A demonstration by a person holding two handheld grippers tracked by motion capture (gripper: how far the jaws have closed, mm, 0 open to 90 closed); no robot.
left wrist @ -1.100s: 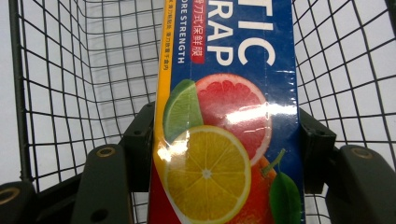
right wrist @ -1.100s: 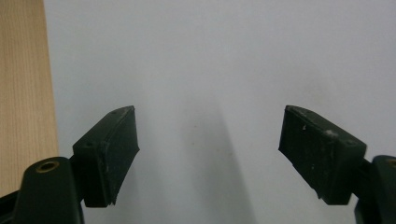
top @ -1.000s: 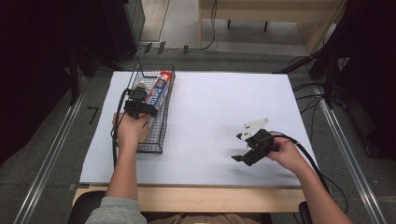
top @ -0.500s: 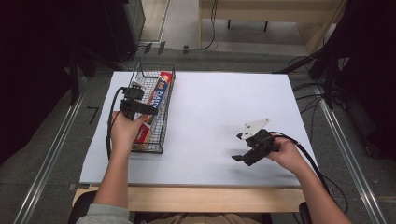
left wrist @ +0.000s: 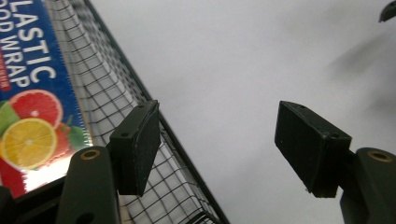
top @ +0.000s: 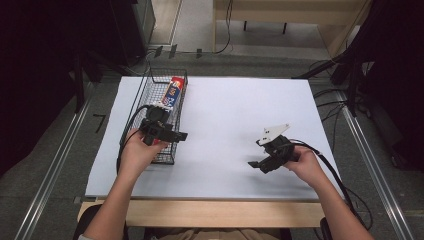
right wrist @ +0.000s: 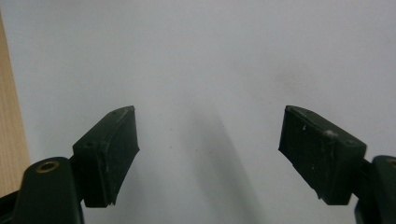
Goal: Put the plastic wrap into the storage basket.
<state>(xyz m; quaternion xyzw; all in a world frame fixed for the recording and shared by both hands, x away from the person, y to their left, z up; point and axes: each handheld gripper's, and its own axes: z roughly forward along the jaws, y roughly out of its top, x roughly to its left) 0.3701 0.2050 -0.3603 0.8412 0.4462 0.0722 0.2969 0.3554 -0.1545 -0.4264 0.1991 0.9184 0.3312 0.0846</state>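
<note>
A black wire basket [top: 155, 92] stands on the left side of the white table [top: 235, 110]. In it lies a box of plastic food wrap [top: 174, 90] with citrus fruit printed on it [left wrist: 32, 102]. My left gripper [top: 172, 134] hovers open over the basket's right wall near its front end. In the left gripper view its fingertips [left wrist: 222, 149] straddle that wall [left wrist: 182, 186], with nothing between them. My right gripper [top: 259, 163] is held low over the table at the right, open and empty [right wrist: 208, 154].
The table's wooden front edge [right wrist: 9, 116] runs close to the right gripper. Bare white tabletop lies between the two hands. Metal rails [top: 55, 160] run along the floor on both sides of the table, and cables [top: 325, 92] trail at the right.
My left gripper has moved back toward the person and to the right, from over the box to the basket's right wall. The right gripper has stayed still.
</note>
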